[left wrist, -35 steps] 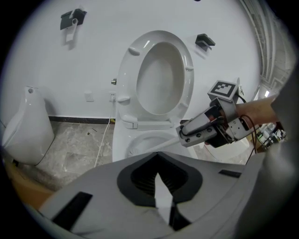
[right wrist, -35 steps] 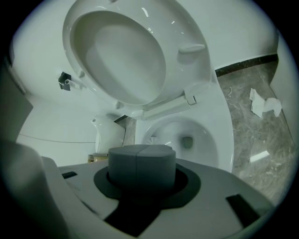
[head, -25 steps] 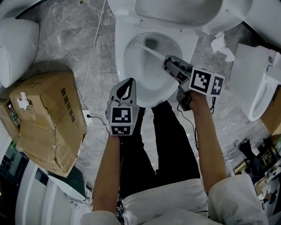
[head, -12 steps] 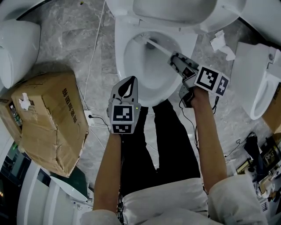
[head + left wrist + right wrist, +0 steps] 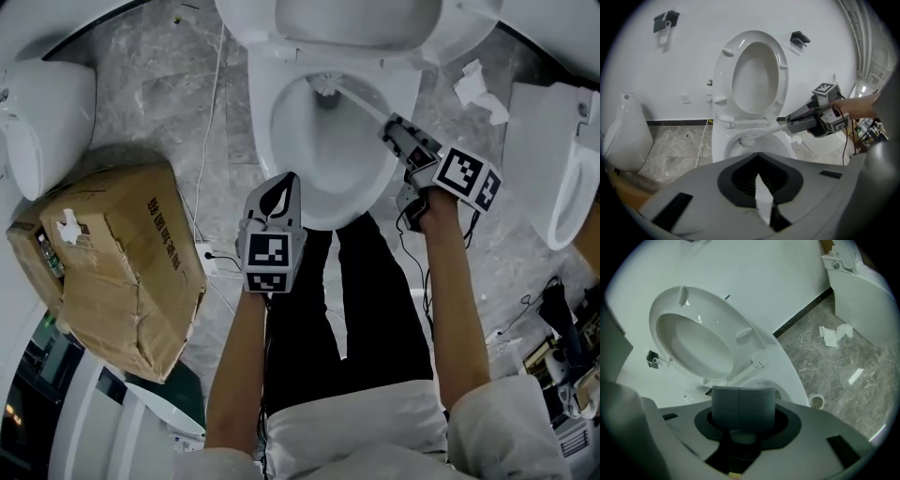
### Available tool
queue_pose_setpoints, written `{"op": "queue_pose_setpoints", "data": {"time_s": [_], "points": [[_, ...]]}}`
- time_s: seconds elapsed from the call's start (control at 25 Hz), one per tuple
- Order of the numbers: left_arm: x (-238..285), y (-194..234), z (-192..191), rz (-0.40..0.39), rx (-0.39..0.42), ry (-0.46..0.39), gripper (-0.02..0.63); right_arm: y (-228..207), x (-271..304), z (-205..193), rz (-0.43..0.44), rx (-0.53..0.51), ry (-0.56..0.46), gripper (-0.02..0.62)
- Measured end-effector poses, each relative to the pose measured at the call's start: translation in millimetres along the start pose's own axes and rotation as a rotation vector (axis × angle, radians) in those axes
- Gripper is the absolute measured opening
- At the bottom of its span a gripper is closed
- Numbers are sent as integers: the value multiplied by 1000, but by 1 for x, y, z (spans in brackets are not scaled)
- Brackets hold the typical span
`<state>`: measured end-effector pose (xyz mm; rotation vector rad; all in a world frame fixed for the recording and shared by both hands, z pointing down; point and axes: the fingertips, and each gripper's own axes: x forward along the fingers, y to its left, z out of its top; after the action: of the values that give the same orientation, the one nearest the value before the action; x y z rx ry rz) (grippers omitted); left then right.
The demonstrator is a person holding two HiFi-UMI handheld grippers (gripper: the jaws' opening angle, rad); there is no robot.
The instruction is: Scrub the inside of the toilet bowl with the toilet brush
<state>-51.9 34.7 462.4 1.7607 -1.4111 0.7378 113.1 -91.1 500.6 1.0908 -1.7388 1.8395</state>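
The white toilet bowl (image 5: 281, 141) stands open at the top of the head view, its seat and lid (image 5: 757, 77) raised. The toilet brush head (image 5: 326, 86) sits deep in the bowl near the drain, and its white handle (image 5: 366, 105) slants out over the right rim. My right gripper (image 5: 398, 131) is shut on the handle's thick grey grip (image 5: 743, 404), which fills its jaws. From the left gripper view I see the brush head (image 5: 746, 140) under the far rim. My left gripper (image 5: 281, 187) hovers at the bowl's near rim, shut and empty.
A dented cardboard box (image 5: 112, 262) lies on the marble floor to the left. Other white fixtures stand at far left (image 5: 42, 122) and far right (image 5: 553, 169). Crumpled tissue (image 5: 478, 89) lies right of the bowl. A white cable (image 5: 211, 122) runs along the floor.
My right gripper has shifted rightward and farther along the rim, rolling a little, and the brush head has slid from the bowl's left side toward the drain. The left gripper has stayed put.
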Motion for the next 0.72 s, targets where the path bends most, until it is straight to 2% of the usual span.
{"op": "queue_pose_setpoints", "data": {"time_s": [0.24,0.48,0.72], "points": [[2,-2,-5,-28,-4,17,29,-9,-8,3,-19,65,-53,173],[-8,-10,6,-64,28,12,29,-18,-23,-3,-43,122,-108,173],[-5,-20,7,-94,-9,-10,29,-39,-46,-3,-59,184,-144,173]]}}
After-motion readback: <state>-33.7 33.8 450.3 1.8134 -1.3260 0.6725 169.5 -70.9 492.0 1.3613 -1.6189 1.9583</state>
